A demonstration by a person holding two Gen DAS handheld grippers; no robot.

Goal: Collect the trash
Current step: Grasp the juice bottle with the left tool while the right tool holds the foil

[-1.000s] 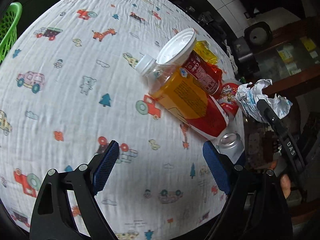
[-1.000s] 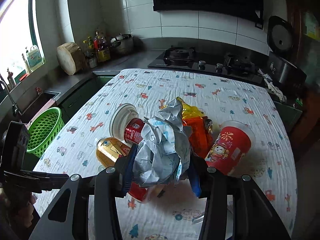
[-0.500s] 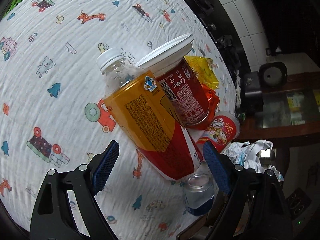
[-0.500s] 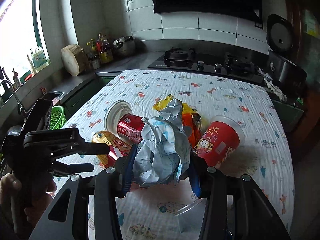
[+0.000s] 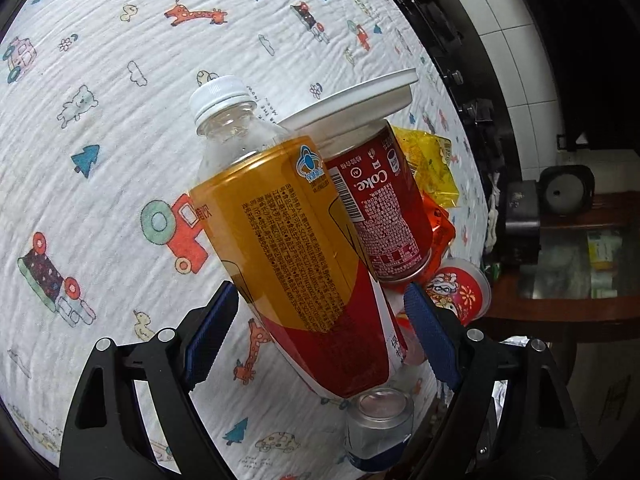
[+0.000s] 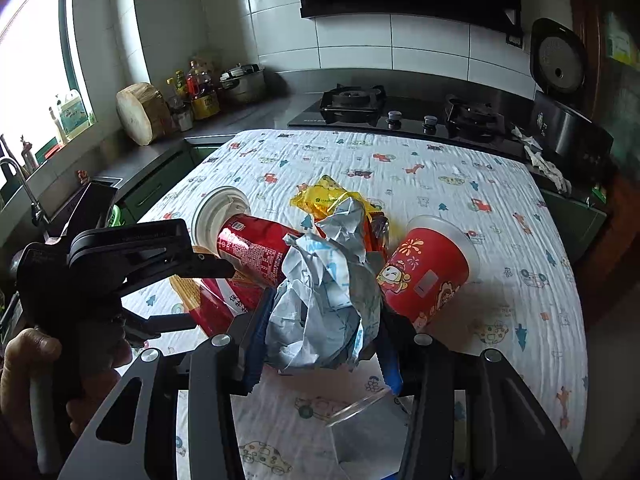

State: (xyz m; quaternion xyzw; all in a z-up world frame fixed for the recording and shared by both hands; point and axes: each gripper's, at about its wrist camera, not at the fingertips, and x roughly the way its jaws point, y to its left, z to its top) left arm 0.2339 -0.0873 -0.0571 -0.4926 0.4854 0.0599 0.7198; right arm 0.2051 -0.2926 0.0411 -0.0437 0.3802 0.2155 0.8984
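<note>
My left gripper [image 5: 320,336] is open, its blue pads on either side of the lower end of a plastic bottle [image 5: 288,240] with a yellow and red label and white cap, lying on the patterned cloth. A red Coke can [image 5: 384,208] under a white lid [image 5: 360,100] lies against it. My right gripper [image 6: 320,344] is shut on a crumpled white and blue paper ball [image 6: 324,300], held above the table's near edge. The left gripper [image 6: 132,264] also shows in the right wrist view, around the bottle [image 6: 212,300].
A red noodle cup [image 6: 428,268] lies on its side, with a yellow wrapper [image 6: 324,196] behind. A small silver can [image 5: 380,420] stands by the table's edge. A clear cup [image 6: 360,420] lies near me. A stove [image 6: 400,112] and counter are behind.
My left gripper has moved forward until its pads flank the bottle's lower end. My right gripper still holds the paper ball, nearly unmoved.
</note>
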